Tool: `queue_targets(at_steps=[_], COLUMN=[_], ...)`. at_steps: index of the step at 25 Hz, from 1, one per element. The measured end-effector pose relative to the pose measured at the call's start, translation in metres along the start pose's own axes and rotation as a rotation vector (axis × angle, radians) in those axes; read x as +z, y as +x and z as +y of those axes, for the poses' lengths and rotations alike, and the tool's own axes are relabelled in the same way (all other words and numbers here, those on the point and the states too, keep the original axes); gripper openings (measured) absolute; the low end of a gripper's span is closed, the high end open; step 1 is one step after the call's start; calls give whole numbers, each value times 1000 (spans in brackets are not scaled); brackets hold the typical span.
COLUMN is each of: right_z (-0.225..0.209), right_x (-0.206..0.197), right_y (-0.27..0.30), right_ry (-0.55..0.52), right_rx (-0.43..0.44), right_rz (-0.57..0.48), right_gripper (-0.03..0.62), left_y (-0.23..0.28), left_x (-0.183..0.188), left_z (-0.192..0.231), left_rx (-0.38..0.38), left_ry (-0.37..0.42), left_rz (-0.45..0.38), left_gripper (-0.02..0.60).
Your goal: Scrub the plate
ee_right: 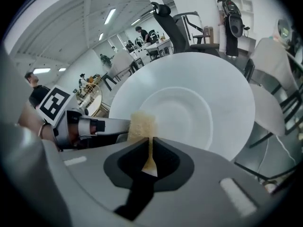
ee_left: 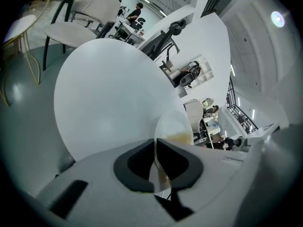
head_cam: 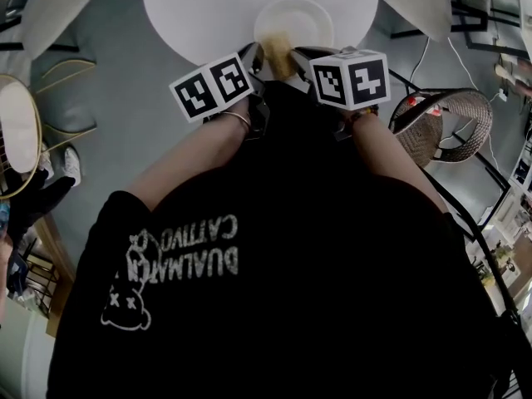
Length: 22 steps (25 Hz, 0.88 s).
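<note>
Black printed shirt (head_cam: 249, 264) fills the near part of the head view, both bare forearms reach forward from it. Marker cube on each tongs, side by side just past the shirt.

Left tongs (ee_left: 155, 143): jaws nearly together, clamped on the near rim of the plate (ee_right: 182, 110); thin white edge runs down between the pads. Left tongs comes in from the plate's left side in the right gripper view.

Right tongs (ee_right: 150, 143): jaws closed tight on a yellowish sponge (ee_right: 142, 124), which sticks out past the tips. Sponge sits at the plate's near rim, touching it, just beside the left tongs' tips.

Plate is white, round, with a shallow centre well, on the round white counter (head_cam: 191, 15) close to its near edge, between the two tongs. Cannot tell if the gripped rim is raised off the counter.

Beyond and around the counter: pale chair (head_cam: 58, 2) at the far left, another at the far right, wicker chair (head_cam: 453, 123) on the grey floor to the right. Far back in the gripper views: desks, office chairs, a few people standing, ceiling strip lights
</note>
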State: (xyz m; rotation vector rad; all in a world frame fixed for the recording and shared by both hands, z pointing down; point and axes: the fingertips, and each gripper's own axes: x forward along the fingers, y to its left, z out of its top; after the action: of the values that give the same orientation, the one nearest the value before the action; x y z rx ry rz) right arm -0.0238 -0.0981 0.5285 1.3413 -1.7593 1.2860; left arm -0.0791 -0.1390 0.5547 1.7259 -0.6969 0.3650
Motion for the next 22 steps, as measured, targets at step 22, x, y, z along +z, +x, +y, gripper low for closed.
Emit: queue_targets(at_steps=[22], right_z=[-35], right_x=[-6], right_y=[-9], right_ry=[-27], right_rx=[-221], right_rz=[47], right_gripper=[31], left_y=[8], left_x=[7], left_z=[-3], left_rx=[-49], left_ry=[39], left_rz=[44], left_gripper=[2])
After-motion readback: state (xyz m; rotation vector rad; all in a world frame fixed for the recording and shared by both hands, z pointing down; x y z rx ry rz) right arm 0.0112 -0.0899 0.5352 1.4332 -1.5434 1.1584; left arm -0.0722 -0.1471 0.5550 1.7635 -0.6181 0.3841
